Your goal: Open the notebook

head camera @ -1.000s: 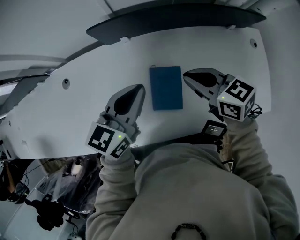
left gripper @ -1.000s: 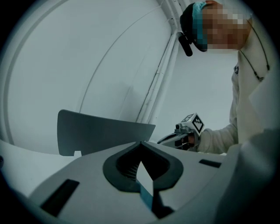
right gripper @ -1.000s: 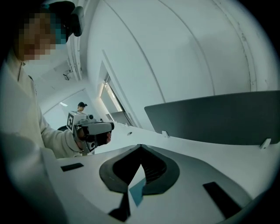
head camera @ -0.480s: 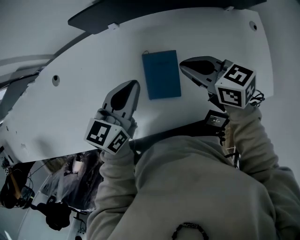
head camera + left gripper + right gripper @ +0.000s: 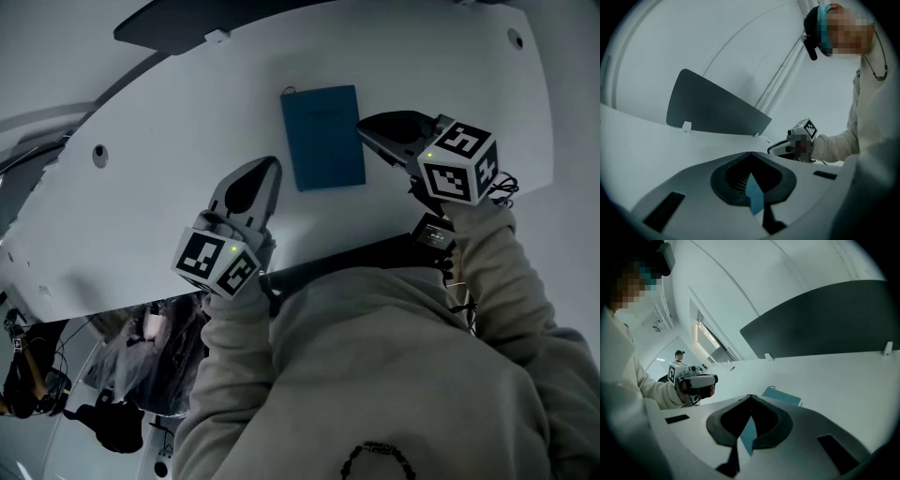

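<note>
White table (image 5: 187, 141), closed blue notebook (image 5: 323, 138) flat; left tool (image 5: 272, 169), right tool (image 5: 367, 127) closed, empty

A curved white counter (image 5: 169, 178) is backed by a dark upright panel (image 5: 712, 108); pale walls (image 5: 740, 37) rise behind in dim light.

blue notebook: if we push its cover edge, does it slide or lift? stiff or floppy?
It will probably slide: the notebook lies flat on a smooth white table, and nothing is braced against it. It looks slim, so it is likely light. Its edges are straight and the cover lies flat, which suggests a fairly stiff cover, though the material can't be told.
</note>
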Demonstrator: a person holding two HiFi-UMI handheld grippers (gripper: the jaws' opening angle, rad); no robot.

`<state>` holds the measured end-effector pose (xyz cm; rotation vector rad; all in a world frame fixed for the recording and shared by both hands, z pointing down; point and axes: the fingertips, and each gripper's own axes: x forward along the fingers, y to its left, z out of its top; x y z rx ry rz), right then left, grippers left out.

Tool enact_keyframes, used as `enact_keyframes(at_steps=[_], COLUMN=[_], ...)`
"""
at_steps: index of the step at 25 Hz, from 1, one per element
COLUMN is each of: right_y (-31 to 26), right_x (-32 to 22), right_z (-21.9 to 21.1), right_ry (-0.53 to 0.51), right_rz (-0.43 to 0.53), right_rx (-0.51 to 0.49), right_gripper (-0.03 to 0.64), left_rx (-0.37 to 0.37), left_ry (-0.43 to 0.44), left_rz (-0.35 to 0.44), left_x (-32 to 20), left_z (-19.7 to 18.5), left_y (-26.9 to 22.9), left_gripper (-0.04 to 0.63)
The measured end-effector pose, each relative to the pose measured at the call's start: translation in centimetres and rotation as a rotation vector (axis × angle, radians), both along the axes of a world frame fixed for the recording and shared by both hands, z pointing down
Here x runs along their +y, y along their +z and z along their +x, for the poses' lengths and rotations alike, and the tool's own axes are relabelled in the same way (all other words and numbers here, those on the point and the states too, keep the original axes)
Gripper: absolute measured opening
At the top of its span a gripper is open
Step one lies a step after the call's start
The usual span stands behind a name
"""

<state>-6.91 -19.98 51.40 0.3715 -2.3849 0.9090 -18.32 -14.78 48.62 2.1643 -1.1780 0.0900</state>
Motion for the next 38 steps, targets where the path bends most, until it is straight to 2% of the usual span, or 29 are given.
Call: enact_keyframes(at_steps=[8,14,21,25,28,30,31,38], right_y=[3.9,5.5,8.8,9.9,10.8,11.8,12.1,14.1], right_x=[0.5,0.8,0.9,1.6,2.0,2.3,2.5,3.3], right_z=[1.1,0.8,2.1,2.0,2.3,2.5,2.6,2.6], right_ry=[0.060,0.080,0.174,0.153,0.144,0.140,0.136,0.120], right_rz=[-0.050,-0.078,-0.142,-0.151,-0.154,-0.177,-0.188,-0.218], right_rx=[0.051,0.052,0.086,0.086,0.122,0.149,0.156,0.201], right_gripper=[0.021,0.021,0.021,0.021,0.025,0.092,0.106,0.122], left_rx=[0.005,0.009,-0.007,-0.019,-0.029,-0.023,-0.019,-0.035], left_ry=[0.049,0.066,0.090,0.101,0.125,0.109,0.105,0.138], left_rz=[-0.061,-0.123,-0.165,-0.174,-0.184,-0.204,-0.211,-0.227], left_x=[-0.7,-0.4,-0.1,0.3,1.0,1.1,1.2,1.7], left_z=[1.7,2.7,3.2,3.6,4.3,4.4,4.5,5.4], left_y=[3.3,7.0,9.7,11.2,12.2,12.9,13.2,14.4], left_gripper=[-0.005,-0.005,-0.005,-0.005,-0.005,-0.005,-0.005,-0.005])
